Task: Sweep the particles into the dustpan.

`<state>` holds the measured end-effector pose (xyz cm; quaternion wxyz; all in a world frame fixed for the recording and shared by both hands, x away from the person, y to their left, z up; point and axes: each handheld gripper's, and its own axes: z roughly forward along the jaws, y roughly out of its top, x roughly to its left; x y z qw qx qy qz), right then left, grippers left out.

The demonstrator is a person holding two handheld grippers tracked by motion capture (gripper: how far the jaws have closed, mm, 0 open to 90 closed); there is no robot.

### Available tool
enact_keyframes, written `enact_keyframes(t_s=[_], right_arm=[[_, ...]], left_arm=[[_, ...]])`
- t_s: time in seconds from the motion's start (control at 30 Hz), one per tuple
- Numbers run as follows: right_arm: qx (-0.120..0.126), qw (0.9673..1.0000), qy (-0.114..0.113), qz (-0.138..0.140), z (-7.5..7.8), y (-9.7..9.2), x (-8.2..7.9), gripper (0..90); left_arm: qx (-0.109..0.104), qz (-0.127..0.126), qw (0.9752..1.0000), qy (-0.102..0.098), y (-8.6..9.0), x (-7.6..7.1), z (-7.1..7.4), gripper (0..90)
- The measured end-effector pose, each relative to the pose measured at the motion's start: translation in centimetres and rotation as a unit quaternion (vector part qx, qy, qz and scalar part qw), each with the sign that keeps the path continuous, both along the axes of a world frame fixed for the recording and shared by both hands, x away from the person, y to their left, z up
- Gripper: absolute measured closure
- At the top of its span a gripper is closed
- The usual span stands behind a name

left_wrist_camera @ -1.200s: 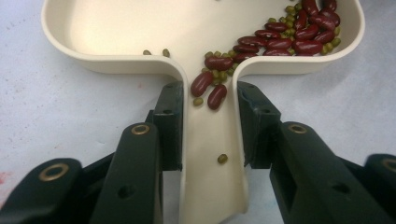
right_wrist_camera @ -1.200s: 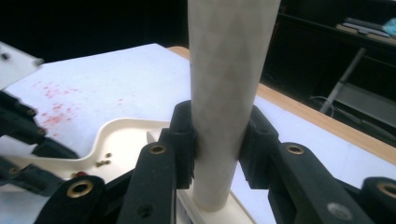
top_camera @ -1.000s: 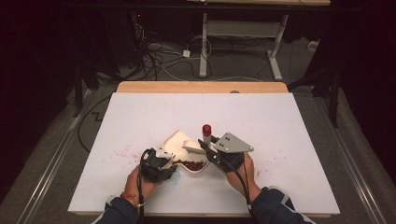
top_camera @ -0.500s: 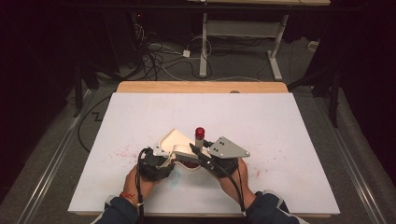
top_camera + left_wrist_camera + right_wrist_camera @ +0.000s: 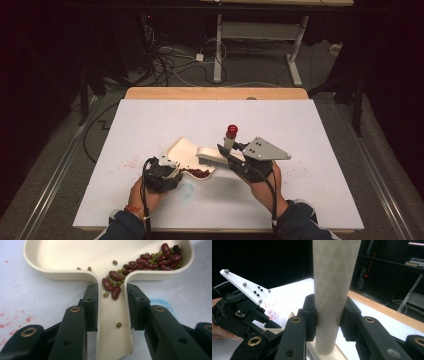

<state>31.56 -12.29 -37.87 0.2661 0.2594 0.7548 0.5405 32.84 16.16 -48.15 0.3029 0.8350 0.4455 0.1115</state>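
A cream dustpan [image 5: 181,150] lies on the white table cover, and my left gripper [image 5: 174,173] is shut on its narrow handle [image 5: 113,322]. Red kidney beans [image 5: 152,261] and small green beans [image 5: 114,262] lie in the pan's near corner and down the handle channel. To the right my right gripper [image 5: 226,151] is shut on the pale handle [image 5: 332,290] of a brush. The brush's cream bristle head [image 5: 212,158] hangs over the pan's right edge, and its red-tipped end [image 5: 232,131] points up and away.
Red specks [image 5: 127,162] stain the cover left of the pan, and a faint blue ring [image 5: 186,190] sits near my left hand. The table's wooden far edge [image 5: 215,93] lies beyond. Cables and desk legs [image 5: 295,55] are on the floor behind.
The right gripper swung the brush left toward the pan, then drew it back right and a little higher. The left gripper and the pan stayed almost still.
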Motion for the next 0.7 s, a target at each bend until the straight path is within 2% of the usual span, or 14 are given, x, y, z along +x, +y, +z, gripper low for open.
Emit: enact_keyframes(t_s=[0.33,0.7], right_arm=[[-0.009,1.0,0.002,-0.003,0.9,-4.0,0.3,70.0],[-0.014,0.9994,0.011,-0.029,1.2,-9.4,-0.1,70.0]], left_arm=[[-0.003,0.005,1.0,0.003,0.6,0.0,-0.1,63.6],[0.0,0.011,0.9999,0.003,1.3,-0.4,0.1,63.6]])
